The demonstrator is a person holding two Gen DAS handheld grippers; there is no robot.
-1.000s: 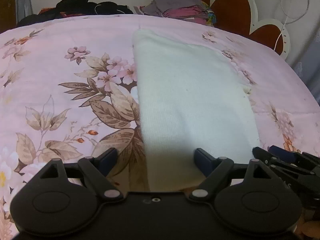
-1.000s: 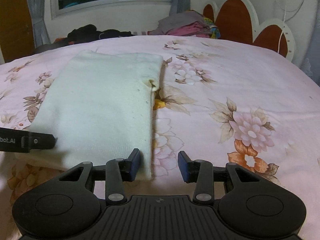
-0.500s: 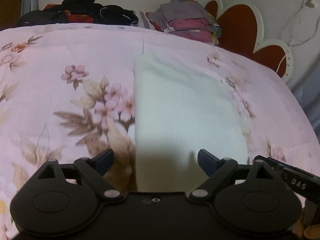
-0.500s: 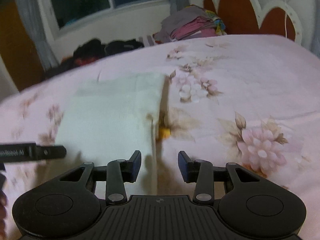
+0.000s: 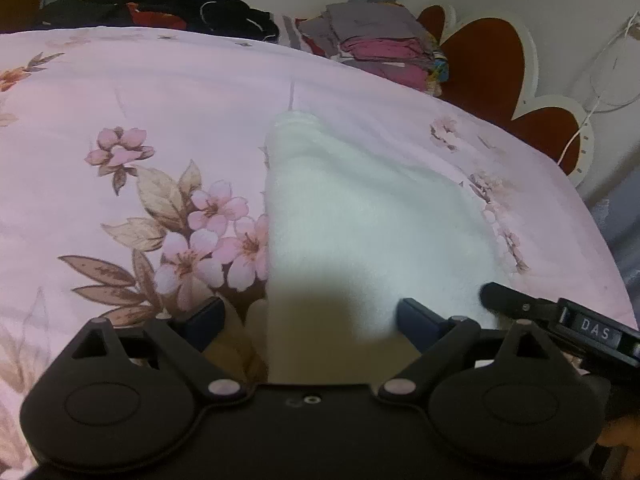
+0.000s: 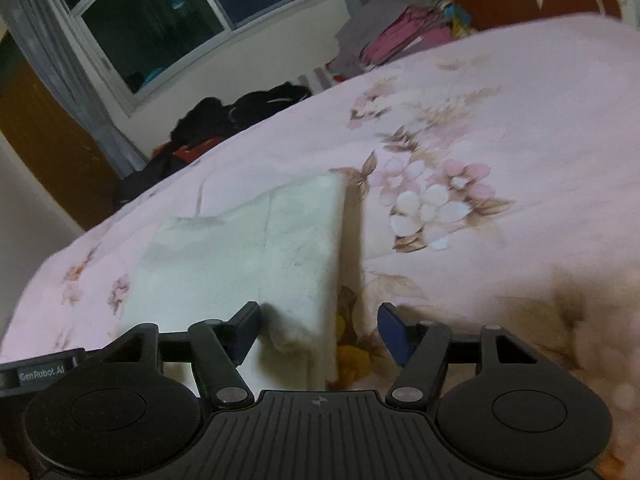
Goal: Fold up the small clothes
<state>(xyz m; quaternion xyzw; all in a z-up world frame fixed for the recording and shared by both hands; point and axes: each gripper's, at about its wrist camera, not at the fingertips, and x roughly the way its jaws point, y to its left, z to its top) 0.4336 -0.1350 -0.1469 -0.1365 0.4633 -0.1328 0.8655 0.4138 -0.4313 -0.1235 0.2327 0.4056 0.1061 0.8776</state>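
**Two grippers poised over a white garment on a flowered bed**

Nearest the lens in the left wrist view, the left gripper [image 5: 310, 320] is seen with its jaws spread wide and opening, its blue-tipped fingers [image 5: 204, 320] standing clear of the cloth; the near left edge of the white garment [image 5: 360, 232] lies between them without being pressed. A finger of the right gripper [image 5: 516, 304] is caught at the lower right of that view, at the garment's near right corner.

In the right wrist view, the right gripper [image 6: 320, 332] is shown at a middling spread, its jaws opening. The garment's [image 6: 248, 252] near right corner sits loosely between the fingers [image 6: 248, 330], slightly rumpled, and is not clamped. The body of the left gripper [image 6: 40, 372] is glimpsed at the lower left edge.

The garment is laid flat on the pink floral bedspread [image 5: 140, 120], folded into a rough rectangle that runs away from both grippers, with a doubled layer visible along its far part.

Beyond the bedspread, a heap of dark clothes [image 5: 160, 0] and a stack of folded clothes [image 5: 380, 40] are seen at the far side of the bed. Behind those, a scalloped red-brown headboard [image 5: 488, 68] and a dark window [image 6: 180, 12] with a grey curtain [image 6: 60, 80] are pictured.
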